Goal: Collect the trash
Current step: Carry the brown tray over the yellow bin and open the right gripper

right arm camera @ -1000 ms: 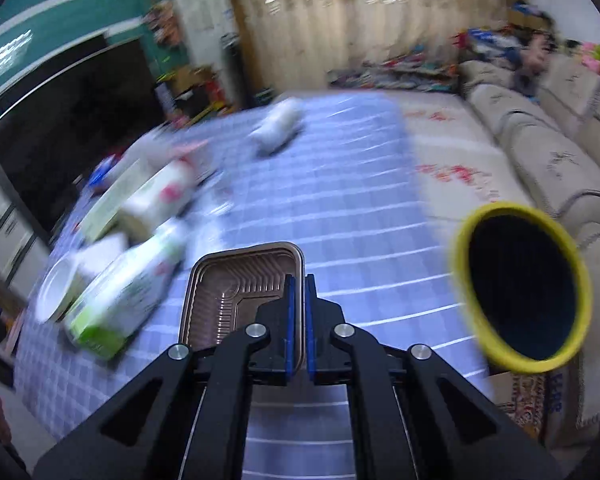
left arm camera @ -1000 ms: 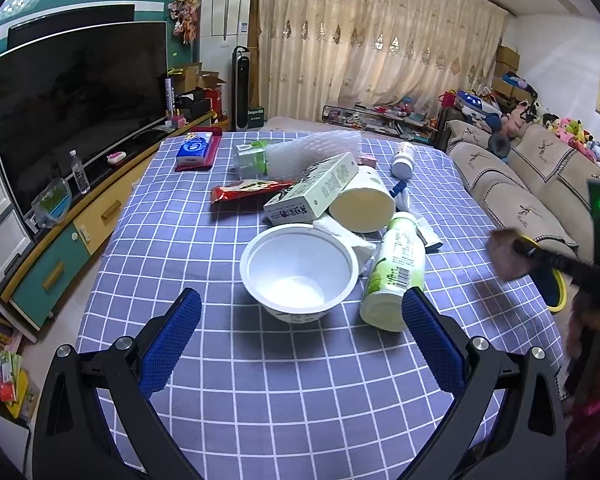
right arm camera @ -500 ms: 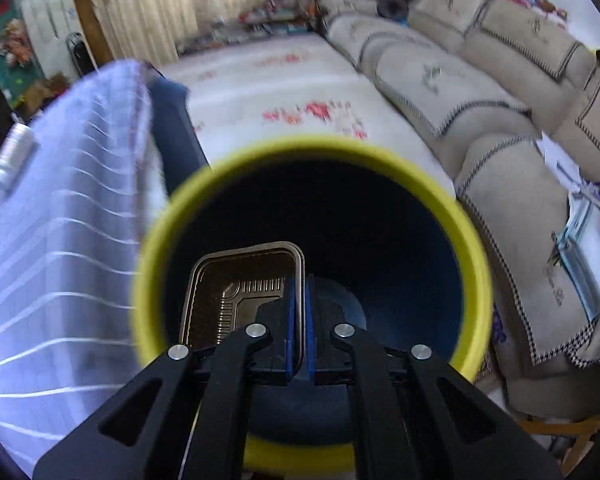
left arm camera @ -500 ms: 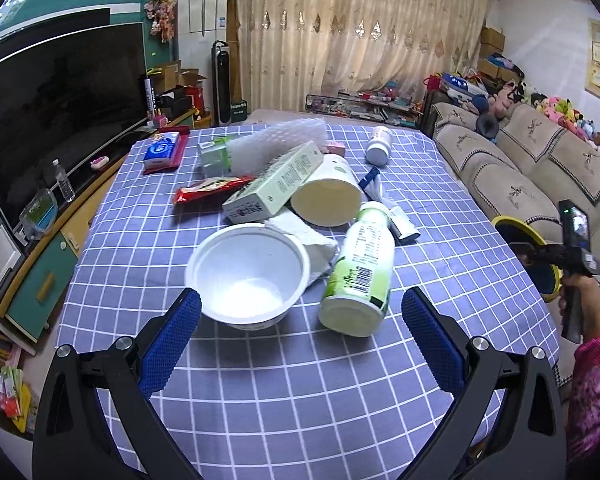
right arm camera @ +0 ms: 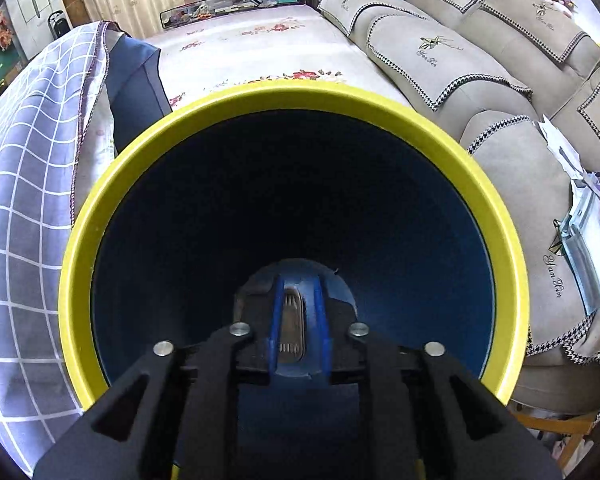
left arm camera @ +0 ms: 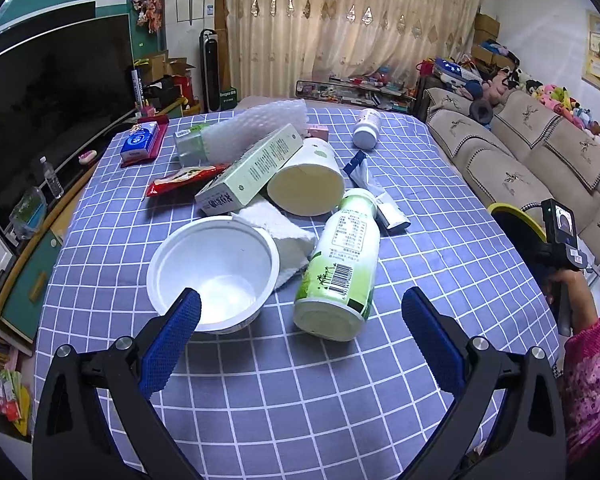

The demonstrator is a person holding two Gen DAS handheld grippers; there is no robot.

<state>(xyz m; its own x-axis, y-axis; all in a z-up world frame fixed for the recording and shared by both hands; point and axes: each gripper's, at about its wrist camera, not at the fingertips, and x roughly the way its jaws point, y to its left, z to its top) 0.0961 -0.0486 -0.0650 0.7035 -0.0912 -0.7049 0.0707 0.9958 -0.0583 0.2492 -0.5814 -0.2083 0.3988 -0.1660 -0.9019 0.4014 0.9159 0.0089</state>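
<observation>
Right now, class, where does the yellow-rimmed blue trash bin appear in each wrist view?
Left wrist: yellow-rimmed blue trash bin at the right edge, beyond the table.
Right wrist: it fills the centre, seen from above.
Shared landmark: purple checked tablecloth, beside the bin.

Even indoor light, sharp focus, strong fisheye bending and dark vignetted corners in both views.
</observation>
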